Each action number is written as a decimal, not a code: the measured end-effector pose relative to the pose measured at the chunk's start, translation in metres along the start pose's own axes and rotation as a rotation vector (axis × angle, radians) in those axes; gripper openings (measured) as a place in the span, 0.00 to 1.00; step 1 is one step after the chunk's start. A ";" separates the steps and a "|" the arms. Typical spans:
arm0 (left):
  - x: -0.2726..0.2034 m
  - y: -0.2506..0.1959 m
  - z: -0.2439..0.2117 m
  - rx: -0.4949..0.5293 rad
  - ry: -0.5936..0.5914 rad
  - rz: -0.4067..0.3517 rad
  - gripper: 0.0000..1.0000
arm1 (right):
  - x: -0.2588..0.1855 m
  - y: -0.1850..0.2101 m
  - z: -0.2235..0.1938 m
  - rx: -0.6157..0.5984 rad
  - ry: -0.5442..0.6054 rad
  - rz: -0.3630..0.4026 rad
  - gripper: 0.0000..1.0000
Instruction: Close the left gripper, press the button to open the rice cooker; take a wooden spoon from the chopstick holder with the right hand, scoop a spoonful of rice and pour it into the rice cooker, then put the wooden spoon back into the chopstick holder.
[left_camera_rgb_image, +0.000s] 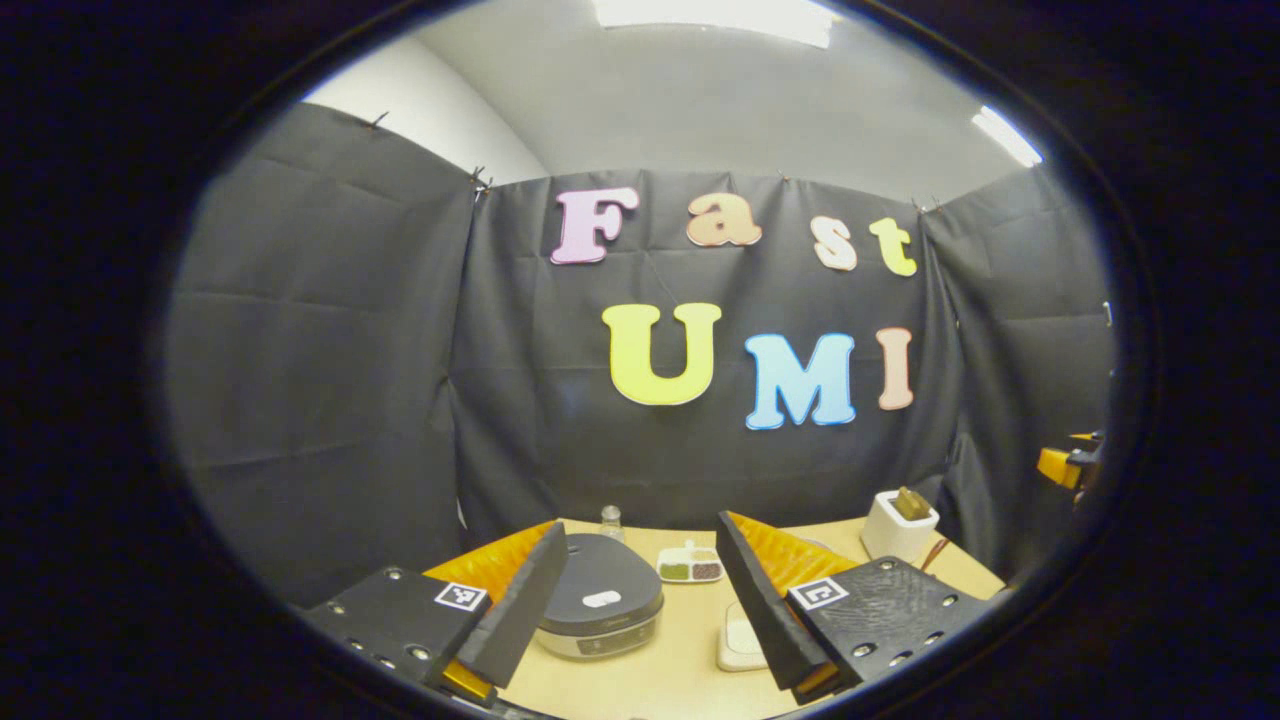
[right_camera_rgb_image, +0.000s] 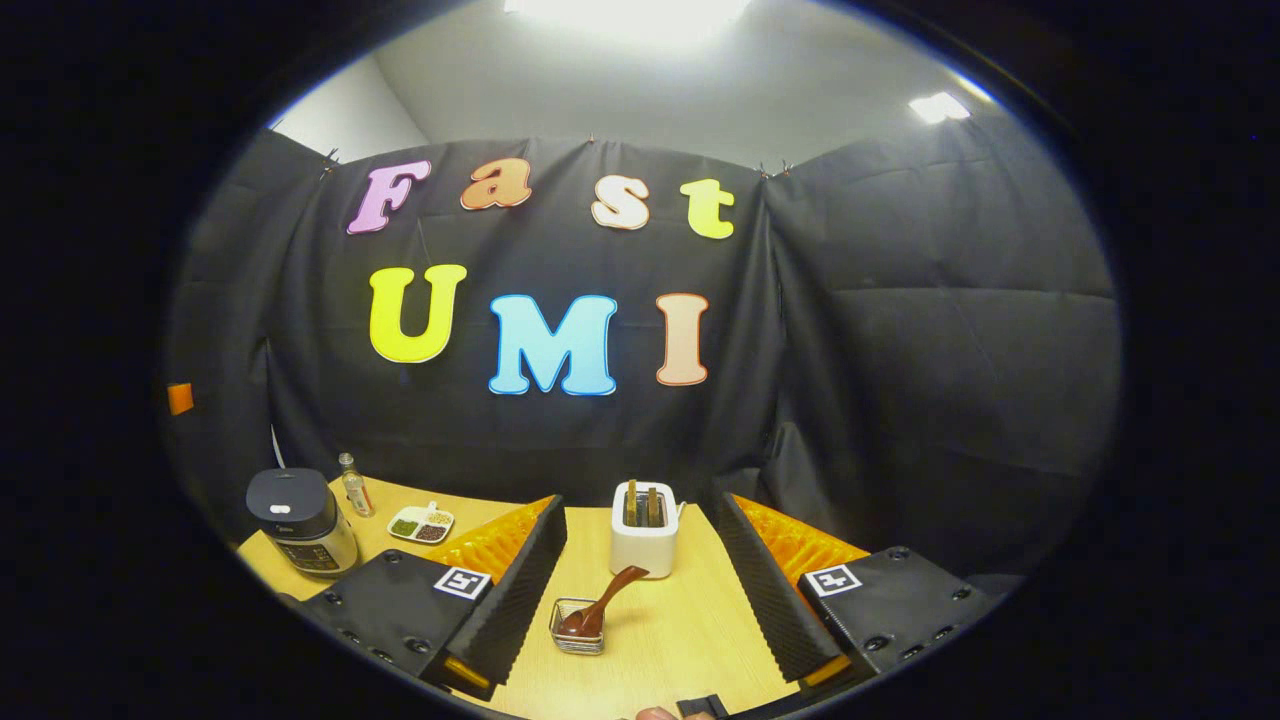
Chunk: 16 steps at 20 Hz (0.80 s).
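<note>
In the left gripper view, my left gripper (left_camera_rgb_image: 641, 527) is open, raised above the near table edge. The dark rice cooker (left_camera_rgb_image: 600, 605) stands with its lid down, between and beyond the fingers. My right gripper (right_camera_rgb_image: 640, 503) is open too, with nothing between its fingers. Ahead of it, a small wire chopstick holder (right_camera_rgb_image: 577, 627) carries a dark wooden spoon (right_camera_rgb_image: 606, 601) whose handle leans up to the right. The rice cooker (right_camera_rgb_image: 300, 520) also appears at the far left of the right gripper view. A low white container (left_camera_rgb_image: 738, 640) sits partly behind the left gripper's right finger.
On the wooden table (right_camera_rgb_image: 660, 640), a white toaster-like box (right_camera_rgb_image: 645, 530) stands behind the spoon holder, seen as the white box (left_camera_rgb_image: 898, 525) from the left. A divided dish of grains (right_camera_rgb_image: 422, 523) and a small bottle (right_camera_rgb_image: 350, 485) sit beside the cooker.
</note>
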<state>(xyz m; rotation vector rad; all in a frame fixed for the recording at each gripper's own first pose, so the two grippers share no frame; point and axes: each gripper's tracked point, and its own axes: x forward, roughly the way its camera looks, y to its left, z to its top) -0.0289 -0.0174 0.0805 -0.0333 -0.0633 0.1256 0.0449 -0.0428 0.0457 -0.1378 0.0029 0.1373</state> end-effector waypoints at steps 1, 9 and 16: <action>-0.003 0.001 -0.004 -0.004 0.004 -0.009 0.93 | -0.006 0.003 -0.002 0.001 0.009 0.006 0.98; -0.027 0.009 -0.005 -0.004 0.006 -0.024 0.93 | -0.025 0.014 0.002 0.070 0.009 0.006 0.95; -0.038 0.018 -0.016 -0.064 0.030 -0.024 0.93 | -0.038 0.017 -0.008 0.065 0.018 0.012 0.99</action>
